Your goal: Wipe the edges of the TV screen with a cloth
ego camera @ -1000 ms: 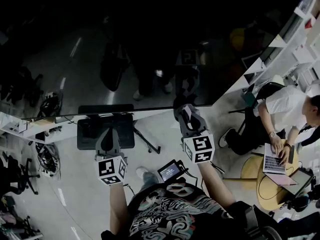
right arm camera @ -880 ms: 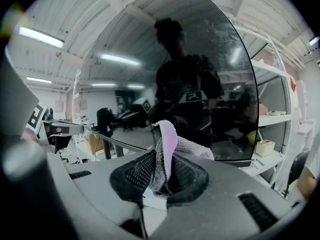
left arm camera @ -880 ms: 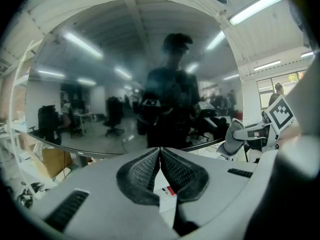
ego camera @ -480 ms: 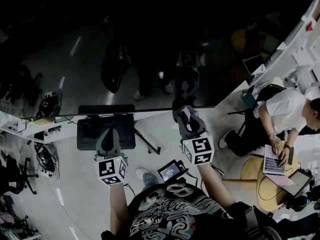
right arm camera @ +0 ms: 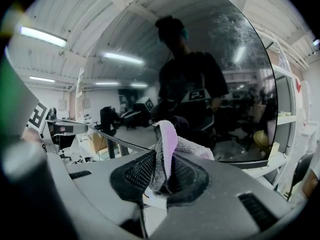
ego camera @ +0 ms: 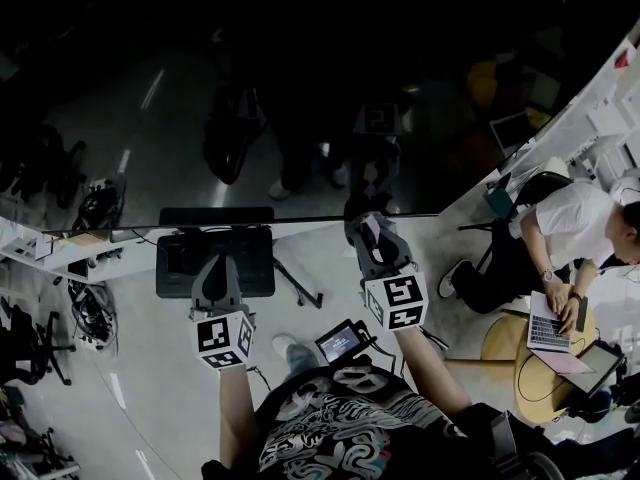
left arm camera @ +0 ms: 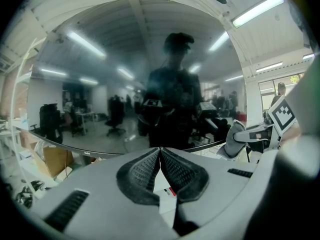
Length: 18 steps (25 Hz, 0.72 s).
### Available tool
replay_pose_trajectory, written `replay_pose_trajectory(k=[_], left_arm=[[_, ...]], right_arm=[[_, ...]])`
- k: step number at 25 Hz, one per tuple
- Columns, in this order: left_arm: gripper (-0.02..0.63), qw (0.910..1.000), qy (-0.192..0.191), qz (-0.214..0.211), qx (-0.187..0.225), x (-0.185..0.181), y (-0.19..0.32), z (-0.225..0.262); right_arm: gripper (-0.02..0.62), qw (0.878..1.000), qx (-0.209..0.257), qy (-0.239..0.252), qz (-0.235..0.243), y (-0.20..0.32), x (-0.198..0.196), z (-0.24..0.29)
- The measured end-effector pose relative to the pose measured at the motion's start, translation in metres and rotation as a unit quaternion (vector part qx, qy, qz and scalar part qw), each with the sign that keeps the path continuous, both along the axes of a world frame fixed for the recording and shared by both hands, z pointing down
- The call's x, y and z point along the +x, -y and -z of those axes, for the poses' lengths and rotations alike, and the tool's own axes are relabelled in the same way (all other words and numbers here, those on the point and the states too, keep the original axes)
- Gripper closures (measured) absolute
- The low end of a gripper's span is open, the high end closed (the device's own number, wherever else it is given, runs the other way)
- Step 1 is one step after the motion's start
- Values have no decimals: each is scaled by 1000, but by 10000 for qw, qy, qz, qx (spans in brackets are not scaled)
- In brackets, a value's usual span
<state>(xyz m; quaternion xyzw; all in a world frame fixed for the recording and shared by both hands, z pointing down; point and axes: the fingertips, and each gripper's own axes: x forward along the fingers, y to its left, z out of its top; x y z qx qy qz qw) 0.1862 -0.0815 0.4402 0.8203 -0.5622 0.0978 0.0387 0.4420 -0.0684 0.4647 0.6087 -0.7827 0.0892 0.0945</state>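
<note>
A pale pink-grey cloth [right arm camera: 167, 134] is sticking up from the right claw [right arm camera: 164, 156], which is pinching it by a fold so that a loose flap is poking past the tips. In the head view the flap is sitting at the lower edge of the large dark TV screen [ego camera: 300, 88], right of the middle. Whether it is actually touching the frame is not clear. The left claw [left arm camera: 160, 154] is pressed together on nothing, and is hanging lower, just beside the right one and short of the screen. The glass is reflecting the standing person and ceiling lights. Off to the right, another person [ego camera: 570, 218] is sitting at a laptop.

Judging from this, wiping well is calling for the soft flap alone to be pressing on the frame, gliding along the edge in one steady line, with the hard claw tips riding clear of the glass
</note>
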Motion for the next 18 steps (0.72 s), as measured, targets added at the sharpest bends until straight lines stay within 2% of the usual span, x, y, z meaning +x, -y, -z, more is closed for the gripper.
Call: replay_pose_trajectory(k=[18], left_arm=[[588, 9999, -69, 112, -19, -28, 6, -1]], right_arm=[[511, 9998, -53, -59, 171, 10, -30, 0]])
